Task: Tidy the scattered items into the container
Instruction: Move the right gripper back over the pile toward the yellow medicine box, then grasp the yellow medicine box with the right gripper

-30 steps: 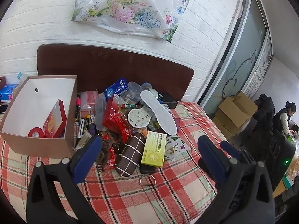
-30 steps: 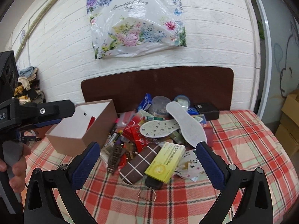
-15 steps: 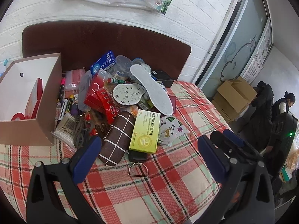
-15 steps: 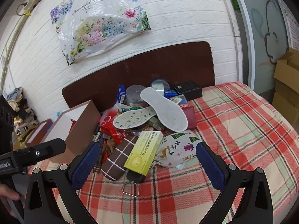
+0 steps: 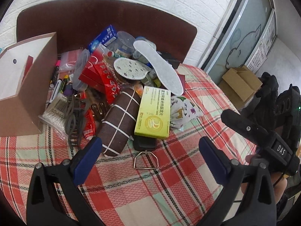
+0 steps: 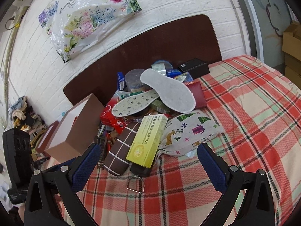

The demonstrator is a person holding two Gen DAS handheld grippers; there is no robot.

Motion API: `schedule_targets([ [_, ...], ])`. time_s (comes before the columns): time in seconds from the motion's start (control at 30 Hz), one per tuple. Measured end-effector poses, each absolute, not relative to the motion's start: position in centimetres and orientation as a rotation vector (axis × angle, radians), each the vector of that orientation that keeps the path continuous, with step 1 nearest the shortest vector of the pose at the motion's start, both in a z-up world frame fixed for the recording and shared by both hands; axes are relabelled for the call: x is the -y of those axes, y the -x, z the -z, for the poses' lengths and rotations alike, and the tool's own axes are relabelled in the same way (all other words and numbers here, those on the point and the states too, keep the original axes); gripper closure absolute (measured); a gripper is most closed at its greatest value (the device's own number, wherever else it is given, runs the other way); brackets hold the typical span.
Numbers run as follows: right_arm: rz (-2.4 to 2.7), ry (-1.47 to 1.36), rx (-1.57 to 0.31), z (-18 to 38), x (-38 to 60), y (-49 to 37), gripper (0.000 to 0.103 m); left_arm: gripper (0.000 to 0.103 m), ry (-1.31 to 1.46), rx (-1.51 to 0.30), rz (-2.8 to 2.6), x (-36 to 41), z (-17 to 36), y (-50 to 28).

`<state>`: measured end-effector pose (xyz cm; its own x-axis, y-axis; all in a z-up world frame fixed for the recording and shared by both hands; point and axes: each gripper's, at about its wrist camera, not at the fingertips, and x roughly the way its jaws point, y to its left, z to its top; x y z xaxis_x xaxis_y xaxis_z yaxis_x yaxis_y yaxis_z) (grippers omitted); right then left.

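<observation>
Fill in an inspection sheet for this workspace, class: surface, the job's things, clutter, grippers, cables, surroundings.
Surface: plaid cloth, bare in the near part.
Job's things: brown box at the left, open; the pile beside it includes a yellow carton, a brown checked case, two insoles, a printed pouch, red packets and markers.
Clutter: a black item with a metal ring lies nearest, partly under the carton.
Grippers: left gripper open, empty; right gripper open, empty; both short of the pile.
Cables: a thin one by the right gripper's handle.
Surroundings: dark headboard, floral bag on white brick wall, cardboard boxes.
</observation>
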<state>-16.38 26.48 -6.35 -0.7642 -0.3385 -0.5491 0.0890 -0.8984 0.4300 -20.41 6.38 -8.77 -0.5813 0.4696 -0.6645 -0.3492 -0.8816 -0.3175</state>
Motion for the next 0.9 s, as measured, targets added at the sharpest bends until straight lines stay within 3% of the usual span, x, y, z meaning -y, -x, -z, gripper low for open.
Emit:
schedule_targets([
  [0.6,2.341,-1.053,0.815,13.0,-26.7,20.0,0.001,0.001,1.092,0.126,-2.295,-10.3,13.6,22.9],
  [0.73,2.297,-1.059,0.821,14.1,-26.6,21.1,0.001,0.008,1.11,0.123,-2.275,-10.7,14.5,24.0],
  [0.9,2.24,-1.076,0.794,15.3,-26.0,22.7,0.018,0.014,1.114,0.125,-2.266,-11.0,15.3,25.7],
])
